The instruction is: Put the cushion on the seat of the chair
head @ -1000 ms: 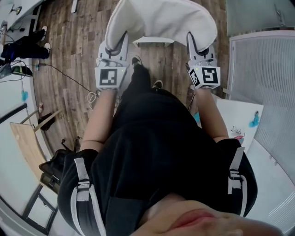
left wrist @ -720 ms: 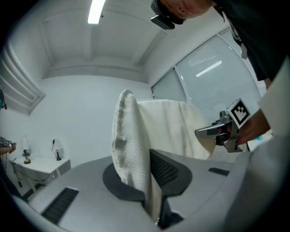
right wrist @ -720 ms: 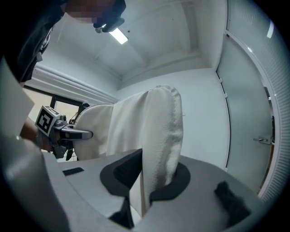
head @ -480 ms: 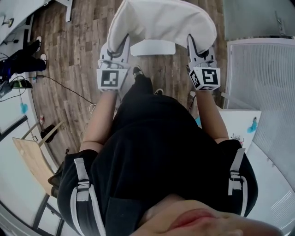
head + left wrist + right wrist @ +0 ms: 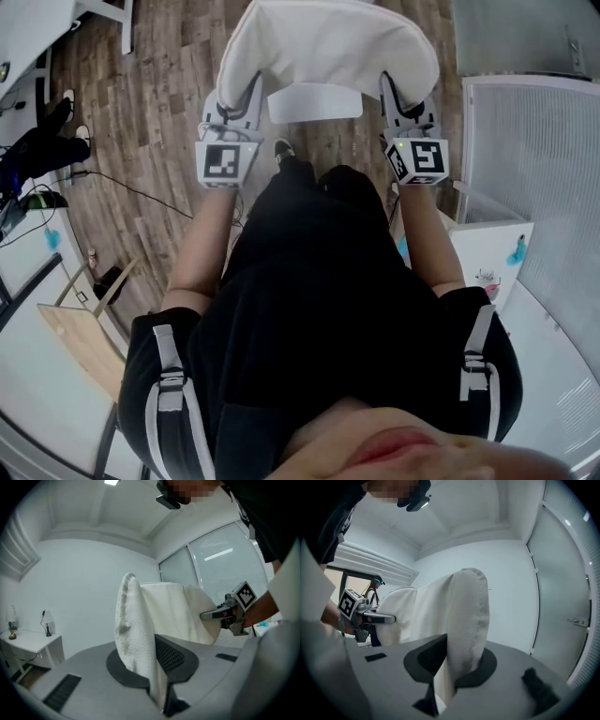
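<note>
Head view: the cushion (image 5: 328, 42) hangs stretched between the left gripper (image 5: 234, 98) and the right gripper (image 5: 398, 94), with its long axis running from one to the other.
Seat: the white chair seat (image 5: 314, 103) peeks out below the cushion, just ahead of both grippers (neither hand nearer, I'd judge).
Left gripper view: jaws nearly together, clamped on the cushion's edge (image 5: 136, 634), which stands upright between them.
Right gripper view: same story, jaws pinched tight on the other end (image 5: 464, 620).
Coming move: likely forward and down, both ends level.

Under my feet lies a brown wood-plank floor (image 5: 159, 84), with a thin black cable (image 5: 141, 190) trailing across it. Plain white walls (image 5: 79, 583) surround me. A frosted glass partition (image 5: 220, 559) adjoins them, and a small white side table (image 5: 28, 644) stands against one wall.
</note>
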A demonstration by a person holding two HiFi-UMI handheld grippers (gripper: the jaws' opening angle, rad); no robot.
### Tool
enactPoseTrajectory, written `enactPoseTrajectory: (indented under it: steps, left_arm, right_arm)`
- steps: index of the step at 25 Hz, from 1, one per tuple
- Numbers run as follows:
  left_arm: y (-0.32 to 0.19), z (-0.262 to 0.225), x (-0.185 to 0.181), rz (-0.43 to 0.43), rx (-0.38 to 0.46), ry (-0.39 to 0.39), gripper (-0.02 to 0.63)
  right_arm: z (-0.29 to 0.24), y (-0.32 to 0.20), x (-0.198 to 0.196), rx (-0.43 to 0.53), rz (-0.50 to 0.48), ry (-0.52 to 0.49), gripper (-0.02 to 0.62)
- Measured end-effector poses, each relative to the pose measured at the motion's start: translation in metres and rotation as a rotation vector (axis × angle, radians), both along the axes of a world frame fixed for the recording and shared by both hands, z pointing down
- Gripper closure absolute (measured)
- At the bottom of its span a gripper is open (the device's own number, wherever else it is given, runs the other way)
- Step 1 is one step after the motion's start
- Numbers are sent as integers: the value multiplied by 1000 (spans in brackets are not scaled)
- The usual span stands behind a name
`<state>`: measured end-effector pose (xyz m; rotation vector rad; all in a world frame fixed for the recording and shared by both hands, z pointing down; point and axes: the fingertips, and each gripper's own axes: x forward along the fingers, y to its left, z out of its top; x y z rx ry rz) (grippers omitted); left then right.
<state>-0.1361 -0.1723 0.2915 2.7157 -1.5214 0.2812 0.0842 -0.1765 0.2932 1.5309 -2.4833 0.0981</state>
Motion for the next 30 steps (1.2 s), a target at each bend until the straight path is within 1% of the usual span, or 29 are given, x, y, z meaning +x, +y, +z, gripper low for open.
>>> enactPoseTrajectory:
  steps: [6, 12, 15, 17, 20, 24, 26, 30]
  left_arm:
    - [-29, 35, 1, -5, -70, -14, 555]
    - [-49, 94, 12, -41, -164, -25, 555]
    - [-58, 130, 16, -58, -223, -33, 555]
    - [-66, 159, 16, -64, -272, -27, 554]
    - [-75, 213, 19, -67, -369, -7, 554]
    - [-81, 295, 23, -70, -504, 8, 554]
    - [-82, 333, 22, -75, -556, 17, 554]
    - [-84, 402, 25, -89, -654, 60, 554]
  right_arm:
    - [37, -29, 4, -53, -6, 1, 538]
    - [98, -57, 13, -121, -52, 4, 538]
    - [136, -67, 18, -176, -71, 4, 538]
    - [164, -76, 19, -218, -82, 9, 538]
    - [214, -85, 22, -291, -106, 26, 538]
    - [292, -88, 25, -417, -124, 41, 538]
    - [329, -88, 23, -463, -132, 37, 538]
    - [398, -91, 29, -542, -139, 25, 537]
